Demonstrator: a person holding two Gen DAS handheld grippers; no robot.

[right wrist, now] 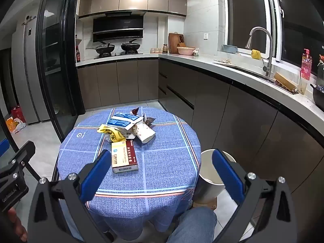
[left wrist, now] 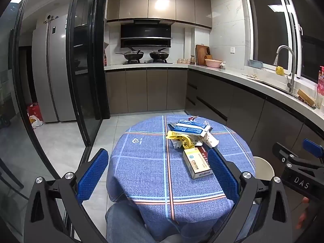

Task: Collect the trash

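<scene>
Looks like the very start of the cleanup, nothing picked up yet. Both tools are held back from the little round table (right wrist: 166,162) with the blue plaid cloth. The left gripper (left wrist: 158,174) has its jaws spread wide with nothing between them, same for the right gripper (right wrist: 160,174).

The trash sits in a loose pile ahead of both. Nearest is a medicine box (right wrist: 124,158), lying flat just ahead of the right gripper's left finger. Past it are a crumpled yellow wrapper (right wrist: 110,132), a tipped paper cup (right wrist: 144,132) and a blue and white packet (right wrist: 123,121).

The white bin (right wrist: 208,180) stands on the floor beside the table, just behind the right gripper's right finger.

My guess for the next move: reach forward, close on the box across its narrow sides, then carry it over to the bin.
</scene>
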